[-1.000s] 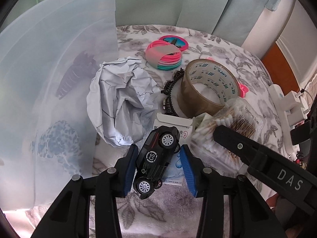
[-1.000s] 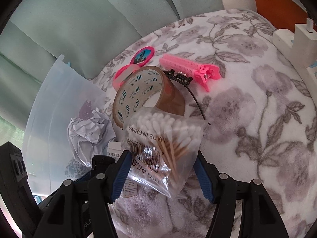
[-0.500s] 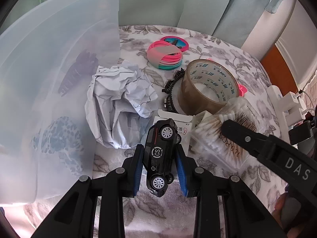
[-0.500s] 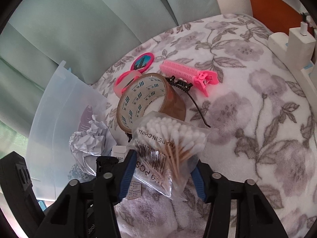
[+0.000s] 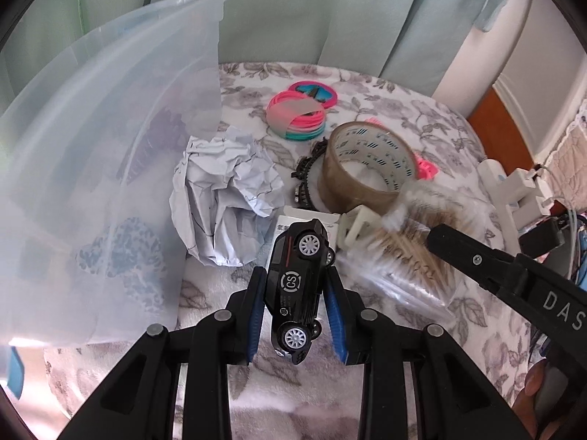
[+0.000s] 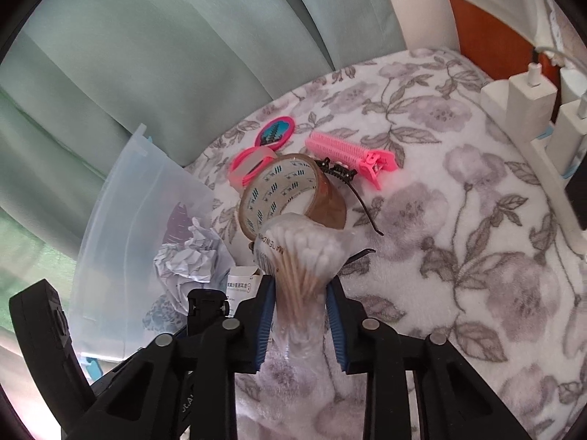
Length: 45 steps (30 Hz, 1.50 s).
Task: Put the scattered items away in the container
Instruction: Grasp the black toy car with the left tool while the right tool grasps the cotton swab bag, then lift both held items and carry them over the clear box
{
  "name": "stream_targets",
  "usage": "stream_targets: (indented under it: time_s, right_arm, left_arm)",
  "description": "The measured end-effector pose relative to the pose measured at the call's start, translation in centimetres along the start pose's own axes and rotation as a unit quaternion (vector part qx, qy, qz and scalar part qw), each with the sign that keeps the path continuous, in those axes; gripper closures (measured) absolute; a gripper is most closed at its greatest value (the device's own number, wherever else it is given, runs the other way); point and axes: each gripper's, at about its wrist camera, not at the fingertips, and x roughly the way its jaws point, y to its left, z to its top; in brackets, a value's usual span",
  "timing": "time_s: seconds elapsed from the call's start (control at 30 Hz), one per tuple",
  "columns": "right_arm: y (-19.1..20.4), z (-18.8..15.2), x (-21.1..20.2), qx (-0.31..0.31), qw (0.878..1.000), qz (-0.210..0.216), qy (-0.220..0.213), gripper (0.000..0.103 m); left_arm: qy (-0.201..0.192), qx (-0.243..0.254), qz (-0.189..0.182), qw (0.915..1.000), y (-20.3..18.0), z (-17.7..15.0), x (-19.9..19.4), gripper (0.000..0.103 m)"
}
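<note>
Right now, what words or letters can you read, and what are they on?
"CS" in a ring: door of the black toy car in the left gripper.
"DAS": the right gripper's black arm.
"MADE IN CHINA": cotton swab bag that the right gripper is closing on.
Tape roll print and small white box label: too small to read.

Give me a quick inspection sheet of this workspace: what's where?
Surface: floral blanket.
Job's things: toy car, cotton swab bag, tape roll, crumpled paper, hair ties, pink clip, black headband; translucent container at left.
Clutter: small white box.
Grippers: left gripper shut on toy car; right gripper jaws closing on cotton swab bag.
Cables: white cables at chargers.
Surroundings: green curtain.
</note>
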Motion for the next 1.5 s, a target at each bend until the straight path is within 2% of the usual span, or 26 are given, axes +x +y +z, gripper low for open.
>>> stream_targets:
  time_s: [0.27, 0.67, 1.13, 1.5]
  right_arm:
    - [1.0, -0.6, -2.4, -0.007, 1.0, 0.002, -0.023, 0.084]
    - [2.8, -1.4, -6.3, -0.022, 0.998, 0.005, -0.061, 0.088]
    - [4.8, -2.1, -9.9, -0.04, 0.994, 0.005, -0.098, 0.088]
    - [7.3, -2.4, -13.0, -0.064, 0.989, 0.01, -0.133, 0.088]
  left_arm:
    - [-0.023, 0.009, -0.012, 0.9996, -0.3, -0.5, -2.5, 0.071]
    - [-0.064, 0.013, -0.027, 0.9975, 0.0, -1.1, -6.4, 0.071]
    - [-0.109, 0.006, -0.043, 0.9931, 0.7, -1.5, -10.4, 0.071]
    - [-0.158, -0.01, -0.063, 0.9854, 2.3, -1.4, -14.5, 0.071]
